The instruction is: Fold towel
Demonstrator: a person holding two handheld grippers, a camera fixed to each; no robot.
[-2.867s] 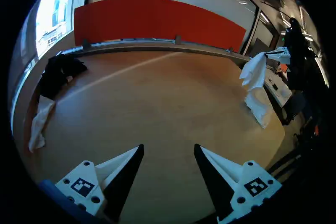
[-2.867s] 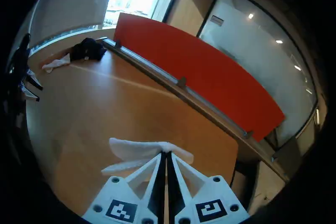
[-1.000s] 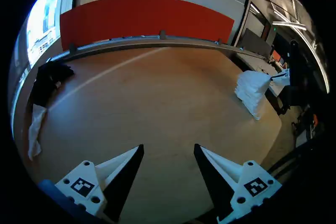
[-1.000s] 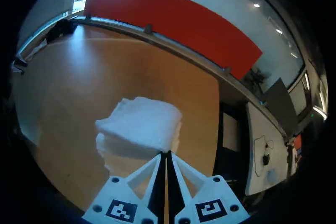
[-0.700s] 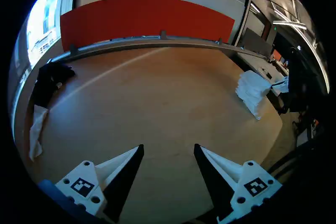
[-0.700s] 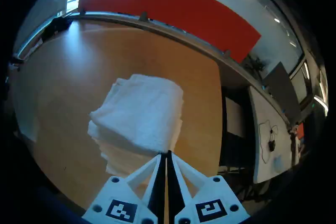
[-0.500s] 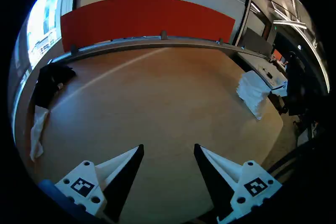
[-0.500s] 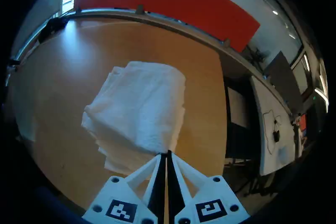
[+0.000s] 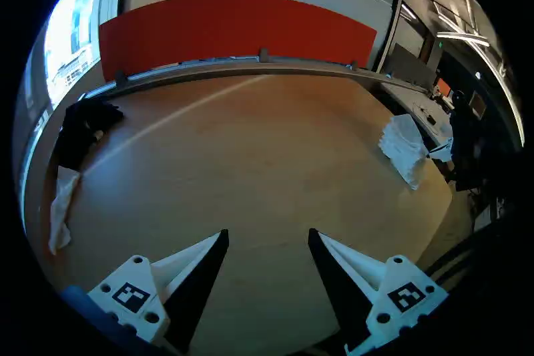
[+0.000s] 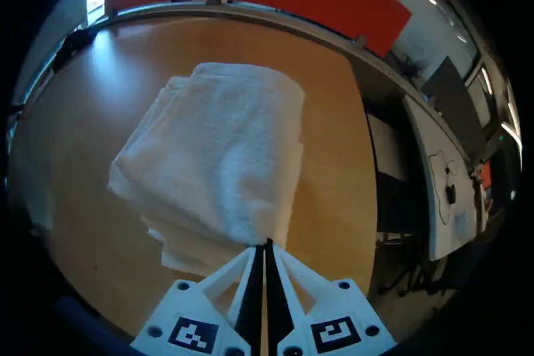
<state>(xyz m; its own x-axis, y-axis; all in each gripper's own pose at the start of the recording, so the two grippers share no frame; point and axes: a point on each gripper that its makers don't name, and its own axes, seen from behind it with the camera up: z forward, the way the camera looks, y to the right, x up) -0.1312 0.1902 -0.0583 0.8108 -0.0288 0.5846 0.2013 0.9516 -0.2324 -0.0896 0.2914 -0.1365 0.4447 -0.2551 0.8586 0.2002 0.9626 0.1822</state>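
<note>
Thick-folded towel (image 10: 220, 149), only the last release left
Your left gripper (image 9: 267, 232) hangs, jaws released, over the wooden surface (image 9: 253, 155); at that frame's right edge the towel sits near the rim. Your right gripper (image 10: 265, 246) has its jaws clenched on the plush white stack's near corner, mid-frame; likely only letting go and squaring the splayed lower layers remains

Office: desk (image 9: 267, 155), red divider (image 9: 233, 29)
</note>
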